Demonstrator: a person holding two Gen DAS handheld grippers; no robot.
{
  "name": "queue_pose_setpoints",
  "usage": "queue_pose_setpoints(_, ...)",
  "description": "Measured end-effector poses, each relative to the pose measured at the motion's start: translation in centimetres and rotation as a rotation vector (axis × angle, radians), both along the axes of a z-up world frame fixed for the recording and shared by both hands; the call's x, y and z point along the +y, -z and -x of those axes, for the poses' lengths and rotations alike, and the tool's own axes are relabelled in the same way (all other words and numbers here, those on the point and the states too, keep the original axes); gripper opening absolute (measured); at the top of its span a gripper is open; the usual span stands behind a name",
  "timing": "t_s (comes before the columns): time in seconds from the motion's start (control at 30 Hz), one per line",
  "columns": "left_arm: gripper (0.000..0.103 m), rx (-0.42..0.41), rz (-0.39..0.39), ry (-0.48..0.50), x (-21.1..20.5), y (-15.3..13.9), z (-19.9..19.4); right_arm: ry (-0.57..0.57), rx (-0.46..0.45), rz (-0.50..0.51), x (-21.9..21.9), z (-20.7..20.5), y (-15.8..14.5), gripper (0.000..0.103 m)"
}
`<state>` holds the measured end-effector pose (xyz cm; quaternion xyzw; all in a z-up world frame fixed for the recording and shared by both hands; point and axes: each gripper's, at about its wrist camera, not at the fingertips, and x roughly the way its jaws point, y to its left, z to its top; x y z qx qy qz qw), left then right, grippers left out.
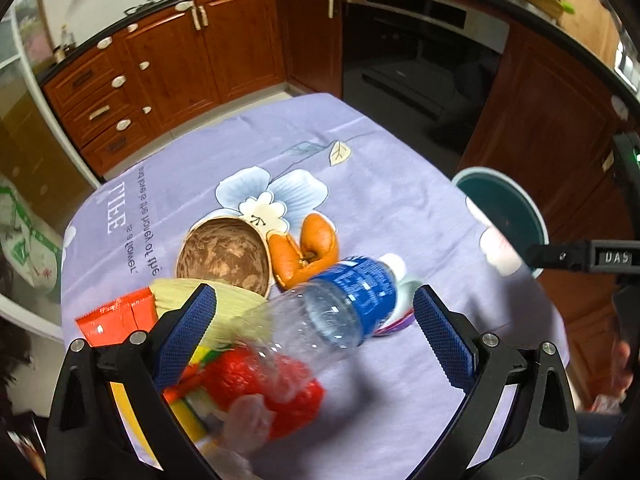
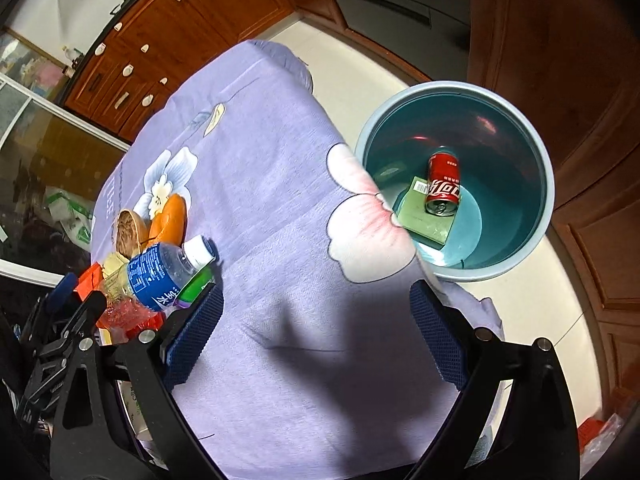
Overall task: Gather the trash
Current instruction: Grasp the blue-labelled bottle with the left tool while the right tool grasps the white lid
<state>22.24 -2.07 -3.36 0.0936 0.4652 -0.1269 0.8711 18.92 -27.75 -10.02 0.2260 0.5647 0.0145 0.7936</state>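
The water bottle [image 1: 340, 308] lies on the table [image 1: 380, 184] between the left gripper [image 1: 316, 316]'s spread fingers, cap pointing away toward the bin [image 2: 456, 180]. The right gripper [image 2: 316, 332], empty and spread too, hovers beside it.

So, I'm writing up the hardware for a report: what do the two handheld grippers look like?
Both look alike: the left gripper and right gripper have black angular frames with silver round bolts, and each finger carries a dark blue pad with a fine cross-hatched texture. No cables are visible.
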Motion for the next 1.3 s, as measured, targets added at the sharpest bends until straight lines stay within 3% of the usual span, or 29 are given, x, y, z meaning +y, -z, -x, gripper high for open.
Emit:
queue_pose_setpoints(0.3,0.099,0.081,0.035,0.102,-0.1,2.8,-1.8,-0.019,0.037,0.019,1.7,-0.7,0.9,0.09)
queue_pose_setpoints(0.63,0.098,0.172,0.063,0.143,-0.3,5.1,0.3,-0.048,0.063,0.009,3.1,-1.4,1.9,0.09)
queue_pose_setpoints(0.67,0.096,0.176,0.059,0.147,-0.5,5.3,0.6,-0.055,0.061,0.011,3.3,-1.5,1.9,0.09)
queue_pose_setpoints(0.77,0.079,0.193,0.069,0.14,-0.9,5.8,0.5,-0.06,0.06,0.006,3.5,-1.7,2.0,0.09)
queue_pose_setpoints(0.8,0.068,0.198,0.073,0.133,-1.0,6.0,0.3,-0.059,0.06,0.002,3.5,-1.7,2.0,0.09)
queue_pose_setpoints(0.97,0.066,0.195,0.082,0.113,-1.1,6.1,0.4,-0.069,0.043,-0.029,3.8,-2.2,1.8,0.09)
queue_pose_setpoints(1.0,0.066,0.197,0.097,0.101,-1.0,6.0,0.6,-0.078,0.032,-0.038,4.0,-2.4,1.6,0.087)
queue_pose_setpoints(1.1,0.066,0.202,0.117,0.072,-0.4,6.0,0.9,-0.113,0.024,-0.057,5.1,-3.3,1.6,0.062)
queue_pose_setpoints(1.3,0.067,0.238,0.148,0.045,0.3,6.7,1.4,-0.171,0.023,-0.101,7.8,-5.3,2.5,0.057)
